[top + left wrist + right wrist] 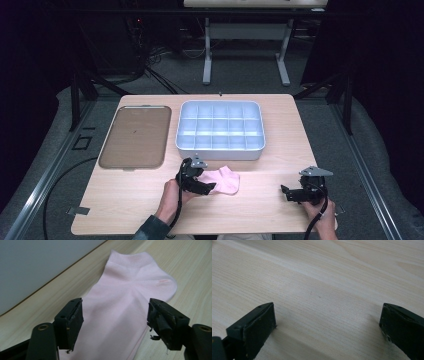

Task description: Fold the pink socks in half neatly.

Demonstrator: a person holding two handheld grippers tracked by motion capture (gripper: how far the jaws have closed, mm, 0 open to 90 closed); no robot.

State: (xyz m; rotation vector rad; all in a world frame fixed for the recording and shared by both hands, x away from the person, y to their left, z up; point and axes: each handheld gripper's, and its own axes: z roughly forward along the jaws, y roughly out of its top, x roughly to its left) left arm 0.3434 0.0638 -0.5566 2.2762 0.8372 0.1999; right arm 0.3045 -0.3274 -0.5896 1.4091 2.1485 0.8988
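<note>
the left gripper (115,323) straddles the near end of the sock (125,302), jaws apart on either side of it, pads not yet pressing, so nothing is held. the sock lies flat on the table (125,200), near the front edge, just near of the tray (220,130), its long axis running right from this gripper. the right gripper (292,194) rests farther right, jaws wide and empty.

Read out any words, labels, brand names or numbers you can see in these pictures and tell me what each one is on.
None can be read. The pink sock, the divided grey tray, the brown tray and the wooden table carry no legible writing, and neither does the left gripper or the right gripper.
</note>
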